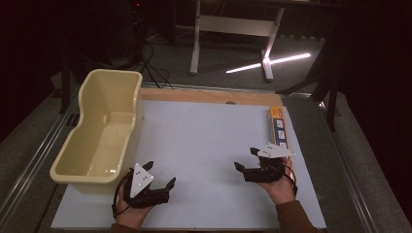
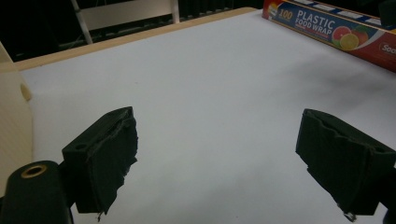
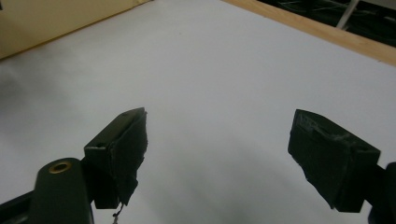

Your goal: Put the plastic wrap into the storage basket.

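My left gripper [image 1: 159,174] rests low over the white board near its front left, jaws wide apart and nothing between them. In its own view the left gripper [image 2: 217,154] looks across bare white surface toward an orange plastic wrap box [image 2: 334,28] at the far right. My right gripper [image 1: 247,159] sits near the front right, open and empty, just beside the plastic wrap box [image 1: 279,127]. In its own view the right gripper [image 3: 217,149] faces the cream tub's wall [image 3: 56,18] at the upper left.
A cream plastic tub [image 1: 104,124] stands on the board's left edge, seemingly empty. The white board [image 1: 204,145] lies on a wooden tabletop [image 1: 204,95]. Beyond it are dark floor, cables and a white table frame [image 1: 233,29].
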Motion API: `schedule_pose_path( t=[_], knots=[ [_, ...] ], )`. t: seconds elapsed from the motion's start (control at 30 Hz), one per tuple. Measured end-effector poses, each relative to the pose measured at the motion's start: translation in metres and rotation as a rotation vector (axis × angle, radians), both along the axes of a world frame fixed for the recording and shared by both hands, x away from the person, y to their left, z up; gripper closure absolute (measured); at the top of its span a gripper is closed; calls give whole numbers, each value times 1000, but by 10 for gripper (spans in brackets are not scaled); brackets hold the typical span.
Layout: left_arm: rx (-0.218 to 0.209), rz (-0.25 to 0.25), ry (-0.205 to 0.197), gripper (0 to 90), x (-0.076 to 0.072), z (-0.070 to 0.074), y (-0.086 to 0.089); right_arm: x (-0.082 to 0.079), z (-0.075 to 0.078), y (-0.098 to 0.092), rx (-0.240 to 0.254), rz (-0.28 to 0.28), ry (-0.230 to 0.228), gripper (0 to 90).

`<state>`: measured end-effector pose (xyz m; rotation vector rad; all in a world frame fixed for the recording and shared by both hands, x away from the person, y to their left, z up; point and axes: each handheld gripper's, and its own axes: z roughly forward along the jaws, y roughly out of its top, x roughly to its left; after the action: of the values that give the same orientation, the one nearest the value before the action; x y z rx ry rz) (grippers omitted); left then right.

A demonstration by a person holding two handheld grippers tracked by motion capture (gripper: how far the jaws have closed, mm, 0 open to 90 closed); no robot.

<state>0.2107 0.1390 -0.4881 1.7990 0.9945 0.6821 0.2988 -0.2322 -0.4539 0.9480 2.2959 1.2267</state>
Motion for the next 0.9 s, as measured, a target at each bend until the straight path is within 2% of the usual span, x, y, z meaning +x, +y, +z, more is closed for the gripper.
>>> schedule_pose_path(
  t=[0.37,0.8,0.9],
  knots=[
    [7,-3,2,144,-1,0,-1,21,15,-19,-45,-45,-24,192],
    [5,0,0,148,-1,0,-1,47,16,-31,-102,-73,-2,186],
    [2,0,-1,149,-1,0,-1,56,17,-36,-120,-102,-2,186]
  ],
)
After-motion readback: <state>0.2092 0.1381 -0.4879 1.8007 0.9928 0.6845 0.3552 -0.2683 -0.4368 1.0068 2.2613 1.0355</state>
